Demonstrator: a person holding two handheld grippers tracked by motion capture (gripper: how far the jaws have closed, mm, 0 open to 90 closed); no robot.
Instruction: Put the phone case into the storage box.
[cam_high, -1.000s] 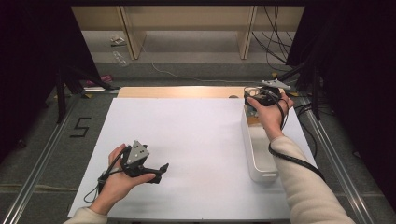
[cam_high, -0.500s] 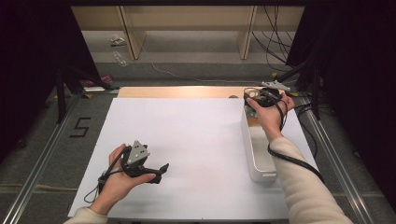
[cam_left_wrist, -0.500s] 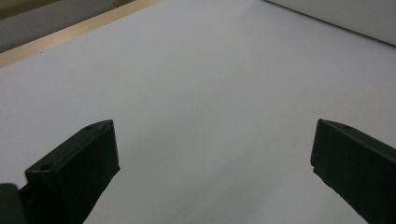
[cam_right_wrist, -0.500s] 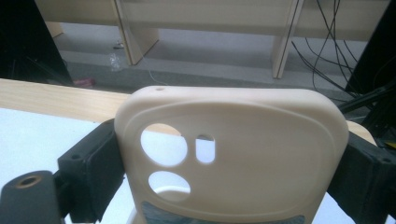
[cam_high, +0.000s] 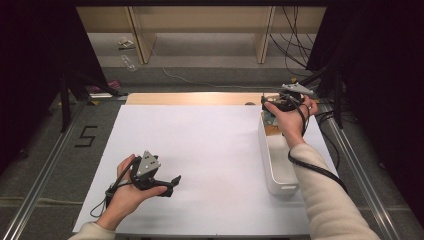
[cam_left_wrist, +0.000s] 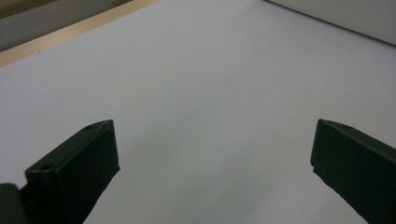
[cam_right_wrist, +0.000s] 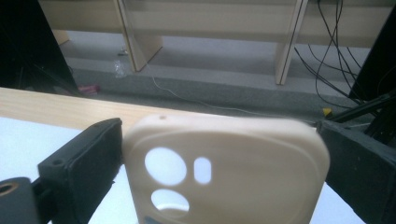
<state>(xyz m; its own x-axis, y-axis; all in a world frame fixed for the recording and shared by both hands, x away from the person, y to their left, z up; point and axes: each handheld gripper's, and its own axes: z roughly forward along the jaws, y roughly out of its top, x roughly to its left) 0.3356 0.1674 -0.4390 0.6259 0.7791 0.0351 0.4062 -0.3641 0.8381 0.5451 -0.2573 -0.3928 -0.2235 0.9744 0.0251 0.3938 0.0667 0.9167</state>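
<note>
Cream-coloured plastic, a phone case with camera cut-outs, is standing upright between the fingers of the right gripper, above the far end of the white bin at the bench's right edge. The right gripper's fingers have just been opening; the left one is touching the case's edge, the right one sitting just beside it, so the grip is judged to be loosening. The case is therefore likely being released into the bin, or re-gripped. The left gripper is resting near the front left corner of the bench, its fingers spread wide with nothing between them.
</note>
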